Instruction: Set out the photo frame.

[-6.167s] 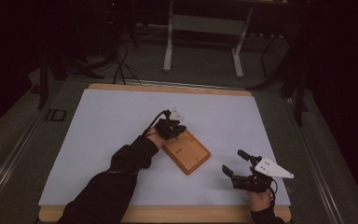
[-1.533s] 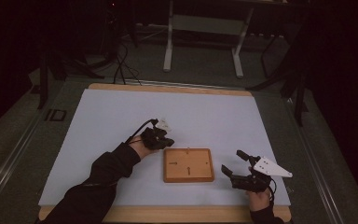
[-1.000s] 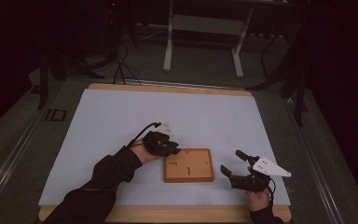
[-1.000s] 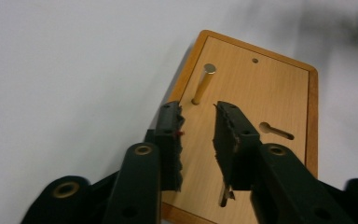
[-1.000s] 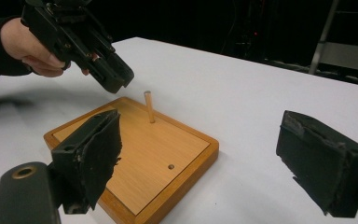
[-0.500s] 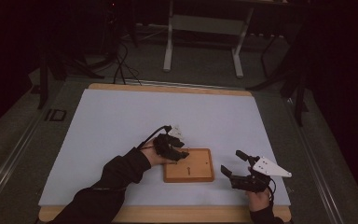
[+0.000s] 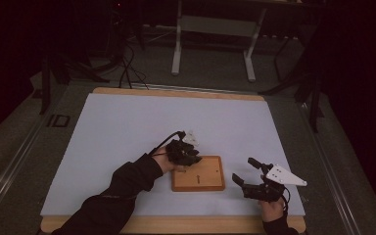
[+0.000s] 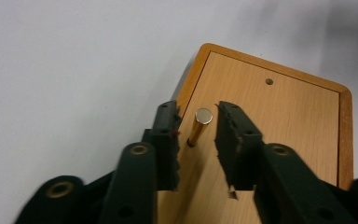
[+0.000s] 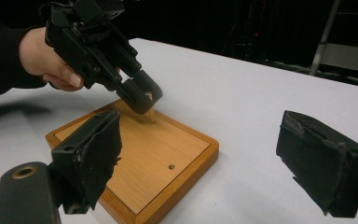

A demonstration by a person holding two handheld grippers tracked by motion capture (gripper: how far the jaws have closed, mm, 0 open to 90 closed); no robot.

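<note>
Left gripper view, left gripper angled down, jaws closing around peg, seemingly untouched.

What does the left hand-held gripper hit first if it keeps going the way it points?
Probably the wooden board: the left hand-held gripper points down at it, jaws either side of the upright brass peg.

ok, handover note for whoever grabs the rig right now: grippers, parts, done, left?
Left gripper: over the near-left corner of the wooden board, jaws astride the brass peg. They have just been closing, but a gap shows on both sides; no grip yet.
Right gripper: open, holds nothing, parked right of the board on the white table cover.
Parts: peg stands upright in a hole in the board; a second hole is empty.
Done: board lies flat, left gripper lined up on the peg.
Left: probably close on the peg and move it; destination unclear.
</note>
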